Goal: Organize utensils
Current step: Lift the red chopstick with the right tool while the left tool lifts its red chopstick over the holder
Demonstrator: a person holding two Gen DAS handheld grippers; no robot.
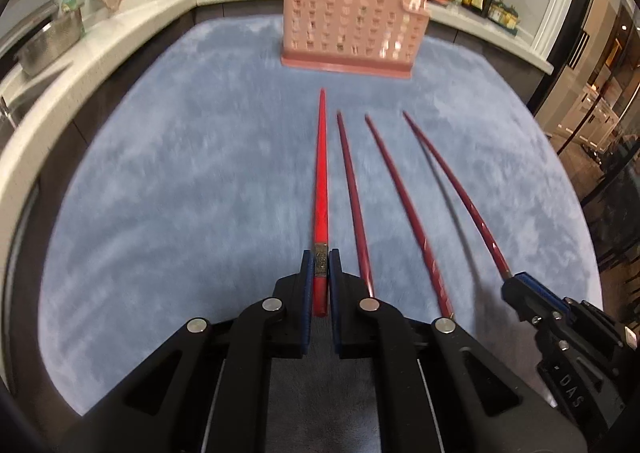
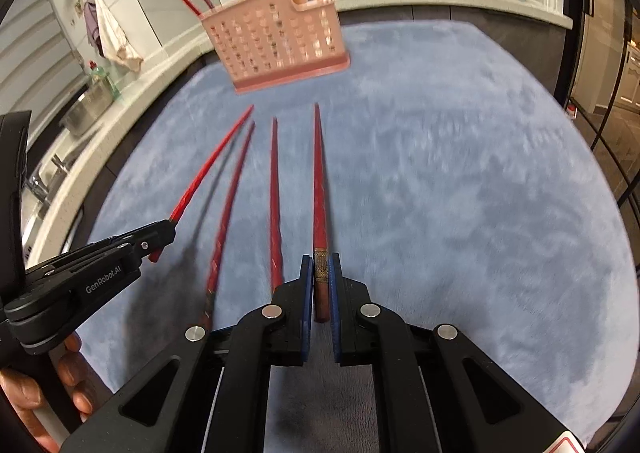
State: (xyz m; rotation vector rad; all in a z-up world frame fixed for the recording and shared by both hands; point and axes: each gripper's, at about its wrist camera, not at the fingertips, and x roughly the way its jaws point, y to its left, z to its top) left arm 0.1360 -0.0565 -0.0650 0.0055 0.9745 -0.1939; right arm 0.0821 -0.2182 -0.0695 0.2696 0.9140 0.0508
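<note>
left gripper [image 1: 320, 273]: clamped on the butt of a bright red chopstick [image 1: 321, 173], its jaws pinched onto the stick.
right gripper [image 2: 321, 277]: closed on another red chopstick [image 2: 319, 181] near its gilt band.
loose pair [image 1: 352, 189]: two darker chopsticks lay on the blue mat [image 1: 160, 173] between the held ones.
holder [image 1: 352, 19]: pink perforated caddy at the mat's far edge, some sticks already in it.
advice: lift level, tips clear of the loose pair, then tip each stick into the caddy's top.
around: pans, bottles on the worktop behind.
</note>
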